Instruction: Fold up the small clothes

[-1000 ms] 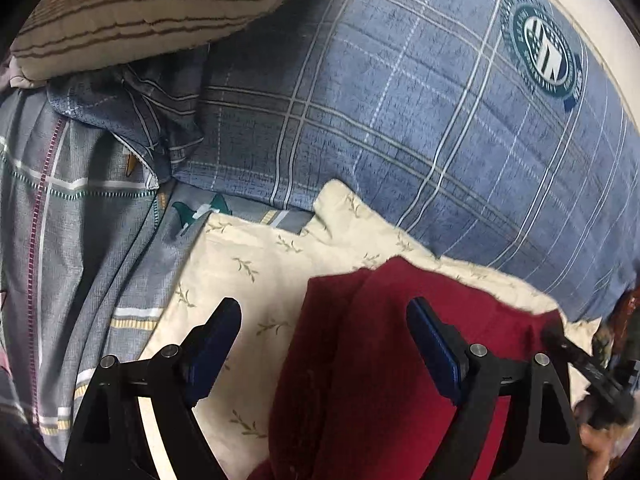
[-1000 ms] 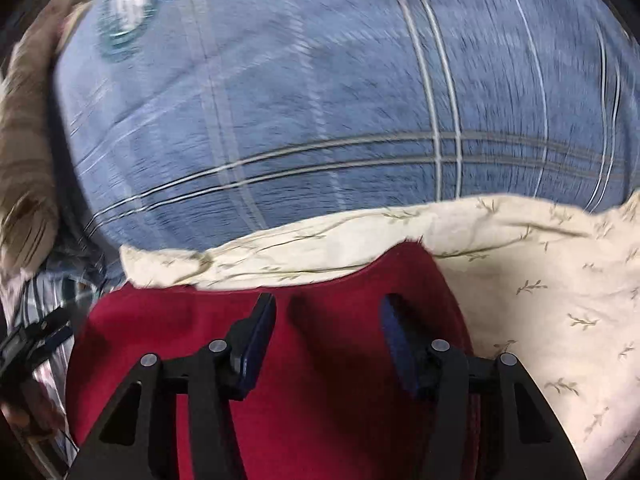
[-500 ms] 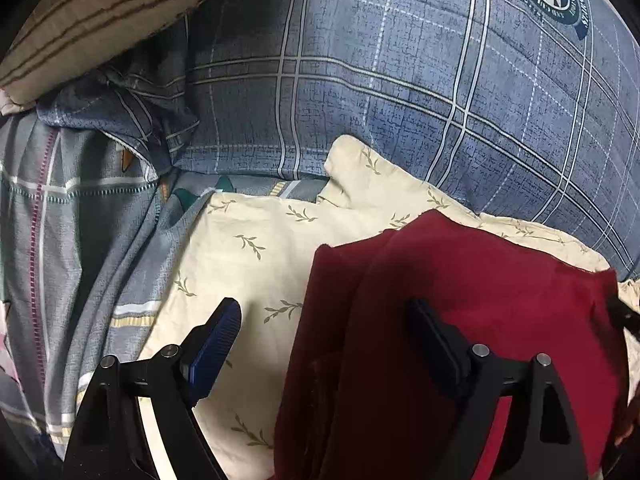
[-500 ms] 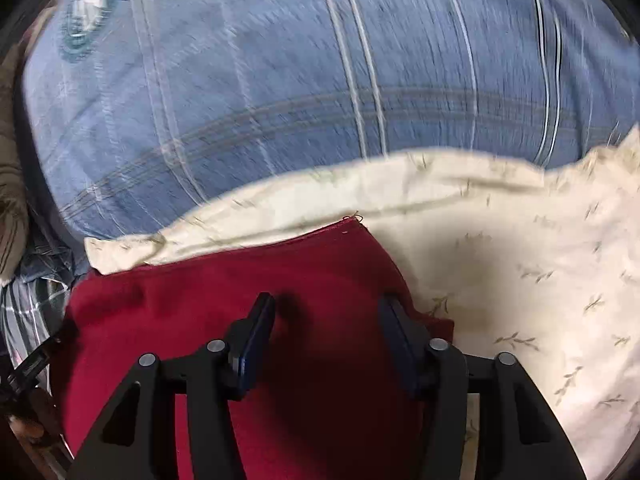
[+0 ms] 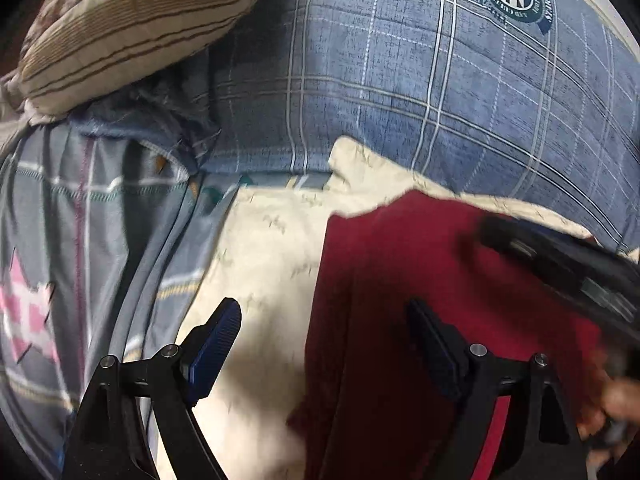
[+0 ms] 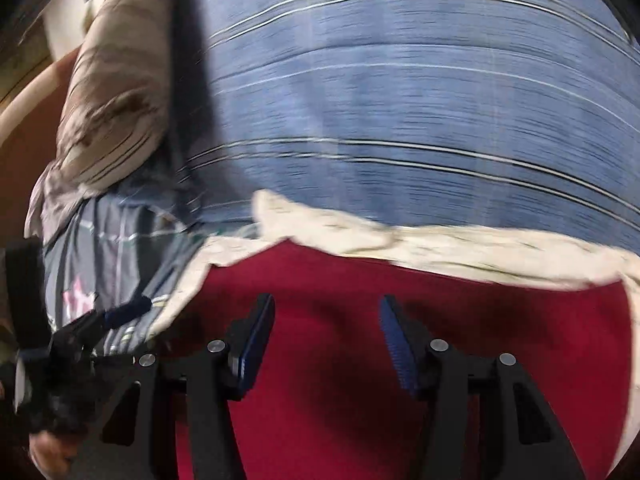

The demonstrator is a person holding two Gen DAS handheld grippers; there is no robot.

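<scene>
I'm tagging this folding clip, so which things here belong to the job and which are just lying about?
Part of the job:
- red garment
- left gripper, open
- right gripper, jaws closing, nothing clamped

Just lying about:
- cream leaf-print cloth beneath
- blue plaid pillow
- striped tan pillow
- grey plaid bedding

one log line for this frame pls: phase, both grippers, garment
phase: repositioning | left gripper: open, empty | right gripper: jaws closing, over red garment, not pinching | garment: on cream cloth

Pretty dim indoor light. Right wrist view is smeared with motion blur, left one sharper but soft at the right edge. Fisheye bends everything, black corners, shadows under the tongs.
</scene>
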